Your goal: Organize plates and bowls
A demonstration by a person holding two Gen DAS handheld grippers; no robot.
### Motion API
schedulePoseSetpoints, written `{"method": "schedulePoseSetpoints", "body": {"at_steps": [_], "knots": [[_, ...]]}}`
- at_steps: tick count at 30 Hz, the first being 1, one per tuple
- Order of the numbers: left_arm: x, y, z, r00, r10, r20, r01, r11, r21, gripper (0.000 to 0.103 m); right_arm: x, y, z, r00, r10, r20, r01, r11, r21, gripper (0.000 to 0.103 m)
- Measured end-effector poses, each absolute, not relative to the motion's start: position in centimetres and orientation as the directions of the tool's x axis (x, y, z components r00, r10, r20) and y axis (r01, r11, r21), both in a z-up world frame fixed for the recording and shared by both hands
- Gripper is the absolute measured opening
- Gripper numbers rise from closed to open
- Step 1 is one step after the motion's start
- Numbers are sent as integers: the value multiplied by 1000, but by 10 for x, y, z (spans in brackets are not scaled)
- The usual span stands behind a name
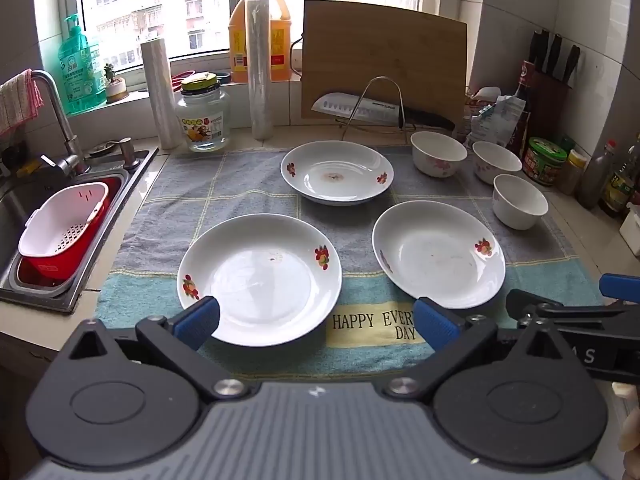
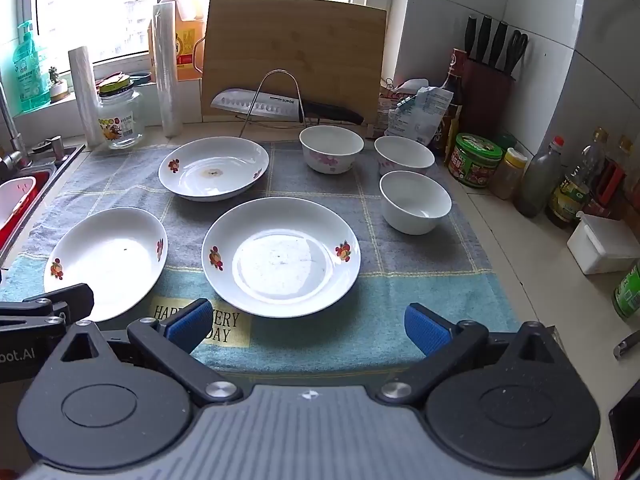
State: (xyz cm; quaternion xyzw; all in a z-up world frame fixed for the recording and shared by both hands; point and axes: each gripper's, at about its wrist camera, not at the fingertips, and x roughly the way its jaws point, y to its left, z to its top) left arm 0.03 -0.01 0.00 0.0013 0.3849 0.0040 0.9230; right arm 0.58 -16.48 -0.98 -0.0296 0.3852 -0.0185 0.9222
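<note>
Both my hand-held grippers wide, nothing held, before three plates.
Glazed rim of the near plate [image 2: 280, 256] beside the towel [image 2: 420, 280] may slip from my right hand-held gripper [image 2: 308, 326]; left hand-held gripper [image 1: 316, 322] likewise.

The right hand-held gripper [image 2: 308, 326] hangs with jaws spread wide and nothing between them, above a towel [image 2: 400, 304] on the counter [image 2: 532, 264]. Three plates [image 2: 280, 256] and three bowls [image 2: 415, 208] sit apart on the towel.

Bare towel [image 2: 320, 336] lies before the plates; bowls [image 2: 416, 200] crowd jars [image 2: 474, 160] at right.
</note>
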Motion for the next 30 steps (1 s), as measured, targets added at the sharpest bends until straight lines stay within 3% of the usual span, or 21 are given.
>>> {"method": "schedulePoseSetpoints", "body": {"at_steps": [30], "knots": [[-4, -2, 6, 714, -15, -700, 16, 1000, -5, 102, 1, -164, -2, 708, -85, -701, 35, 996, -86, 103]]}}
